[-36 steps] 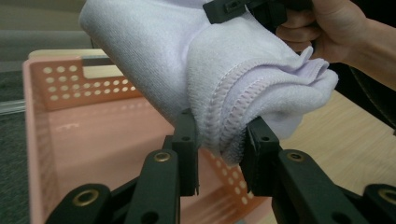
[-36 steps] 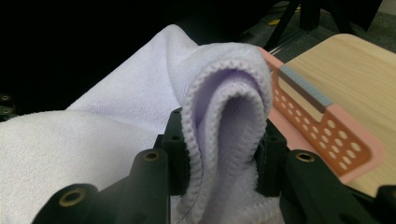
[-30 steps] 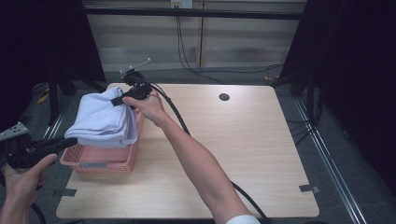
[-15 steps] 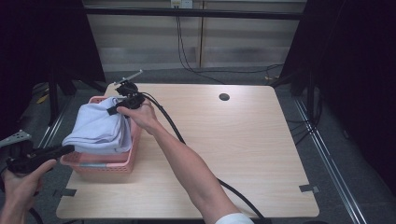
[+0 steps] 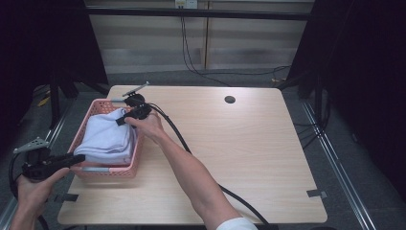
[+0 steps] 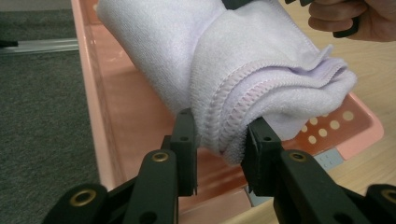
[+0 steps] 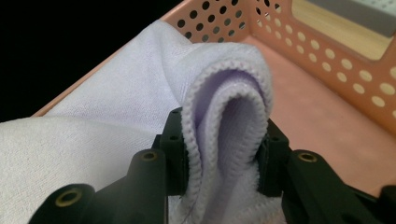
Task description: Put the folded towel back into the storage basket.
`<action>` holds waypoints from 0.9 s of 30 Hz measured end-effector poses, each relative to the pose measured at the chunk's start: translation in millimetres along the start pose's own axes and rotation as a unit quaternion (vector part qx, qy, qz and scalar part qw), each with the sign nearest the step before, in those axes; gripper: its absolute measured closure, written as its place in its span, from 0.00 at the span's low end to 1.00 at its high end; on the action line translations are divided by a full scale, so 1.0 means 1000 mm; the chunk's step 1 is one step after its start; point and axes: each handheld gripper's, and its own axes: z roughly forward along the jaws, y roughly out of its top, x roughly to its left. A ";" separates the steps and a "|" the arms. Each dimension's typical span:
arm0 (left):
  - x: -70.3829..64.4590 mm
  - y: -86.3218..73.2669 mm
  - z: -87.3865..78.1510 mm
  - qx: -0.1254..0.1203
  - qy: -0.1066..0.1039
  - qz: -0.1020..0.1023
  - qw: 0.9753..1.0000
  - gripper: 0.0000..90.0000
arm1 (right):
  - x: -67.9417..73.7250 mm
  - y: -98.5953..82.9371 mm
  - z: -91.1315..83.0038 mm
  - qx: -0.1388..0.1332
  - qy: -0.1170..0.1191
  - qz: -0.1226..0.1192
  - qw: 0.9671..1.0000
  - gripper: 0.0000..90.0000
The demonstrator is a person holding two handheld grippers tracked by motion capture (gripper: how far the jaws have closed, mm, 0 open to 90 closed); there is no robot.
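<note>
The table carries a pink basket at its left edge, seen whole from the high view. A folded lilac towel lies inside the basket, held at both ends. The right gripper pinches the far end; its own view shows a stitched fold squeezed between the jaws above the perforated wall. The left gripper pinches the near end; its view shows the layered hem clamped, with the other hand beyond.
</note>
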 end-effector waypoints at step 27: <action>-0.050 0.021 0.017 -0.017 0.001 0.025 1.000 0.42 | -0.011 -0.013 -0.071 -0.044 -0.016 -0.065 0.997 0.37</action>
